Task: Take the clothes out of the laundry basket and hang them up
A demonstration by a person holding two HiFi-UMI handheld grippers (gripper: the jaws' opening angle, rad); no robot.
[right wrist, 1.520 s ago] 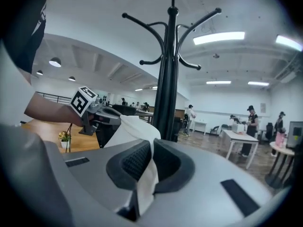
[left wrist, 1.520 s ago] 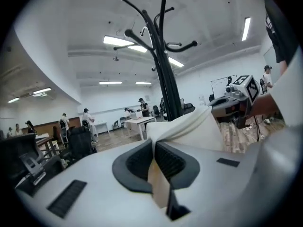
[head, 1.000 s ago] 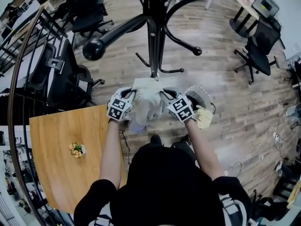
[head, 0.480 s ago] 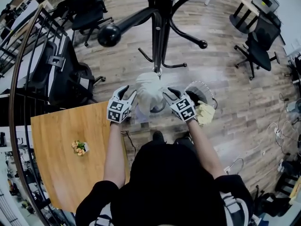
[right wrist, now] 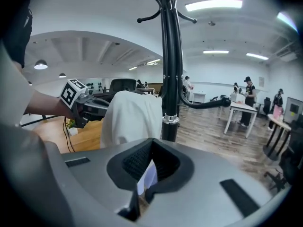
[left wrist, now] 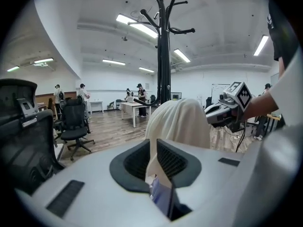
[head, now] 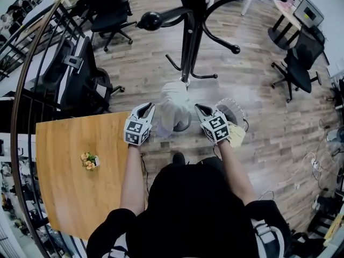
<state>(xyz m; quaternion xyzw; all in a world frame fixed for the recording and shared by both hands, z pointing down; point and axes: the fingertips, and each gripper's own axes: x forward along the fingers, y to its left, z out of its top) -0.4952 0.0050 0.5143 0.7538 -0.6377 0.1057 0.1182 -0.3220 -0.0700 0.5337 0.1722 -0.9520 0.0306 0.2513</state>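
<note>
No words or numbers can be read; the left claw [head: 145, 107] and right claw [head: 199, 108] bear only square markers.

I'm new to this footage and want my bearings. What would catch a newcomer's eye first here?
A white cloth draped in a dome beside the pole of the black coat stand, dead centre in the head view. The left gripper and right gripper flank it, jaws just closed further, with cloth between each pair. Right of them sits the laundry basket with a yellow garment; left, a wooden table.
</note>
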